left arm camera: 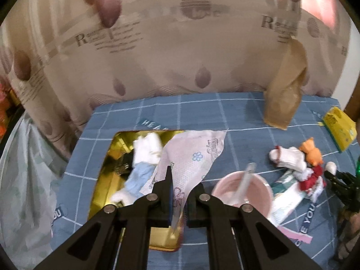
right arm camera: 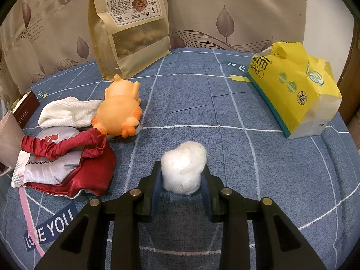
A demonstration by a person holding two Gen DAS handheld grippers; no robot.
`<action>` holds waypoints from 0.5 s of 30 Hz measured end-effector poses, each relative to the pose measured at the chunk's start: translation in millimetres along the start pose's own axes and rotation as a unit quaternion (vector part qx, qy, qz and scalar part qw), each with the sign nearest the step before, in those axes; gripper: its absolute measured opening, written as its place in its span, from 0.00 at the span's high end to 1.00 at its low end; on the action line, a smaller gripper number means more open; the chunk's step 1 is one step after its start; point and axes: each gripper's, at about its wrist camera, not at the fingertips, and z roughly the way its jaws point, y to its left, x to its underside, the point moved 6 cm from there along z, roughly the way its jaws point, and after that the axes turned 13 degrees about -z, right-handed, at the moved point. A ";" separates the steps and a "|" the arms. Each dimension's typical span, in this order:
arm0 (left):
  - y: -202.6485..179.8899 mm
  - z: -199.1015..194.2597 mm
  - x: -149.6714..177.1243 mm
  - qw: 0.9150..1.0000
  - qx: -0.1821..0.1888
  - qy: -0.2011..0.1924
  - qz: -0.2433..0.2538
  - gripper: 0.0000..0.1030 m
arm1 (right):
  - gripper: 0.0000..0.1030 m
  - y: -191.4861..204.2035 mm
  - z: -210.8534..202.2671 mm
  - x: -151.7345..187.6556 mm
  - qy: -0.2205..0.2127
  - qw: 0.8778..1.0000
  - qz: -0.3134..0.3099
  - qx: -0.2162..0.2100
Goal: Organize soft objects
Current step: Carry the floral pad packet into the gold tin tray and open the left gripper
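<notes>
Left gripper (left arm camera: 177,193): clenched on a thin printed cloth (left arm camera: 191,157), held over the gold box (left arm camera: 101,180) at 9 o'clock in the left view
Right gripper (right arm camera: 182,180): fingers set against both sides of a cotton ball (right arm camera: 183,167) on the blue checked cover (right arm camera: 270,157); firmness of grip cannot be told
Step advice: cloth should be lowered fully inside the box before release; cotton squeezed lightly
Textures: fluffy compressible cotton; limp cloth; glossy red satin (right arm camera: 90,171) at 9 o'clock in the right view; smooth orange toy (right arm camera: 119,112)

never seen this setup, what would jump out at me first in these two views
The right gripper closed around a white cotton ball above the blue checked cloth. The left gripper pinches a flower-printed white sheet over the gold box of soft items.
</notes>
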 end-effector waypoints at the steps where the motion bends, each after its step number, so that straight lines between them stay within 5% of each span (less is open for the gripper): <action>1: 5.4 1.8 1.3 1.000 -0.006 0.001 -0.001 0.94 | 0.70 0.0 -0.1 0.0 0.000 1.000 0.000 0.000; 15: 59.3 34.4 18.3 0.998 -0.055 0.025 -0.033 0.94 | 0.70 1.7 0.3 -0.2 0.001 1.000 -0.001 0.002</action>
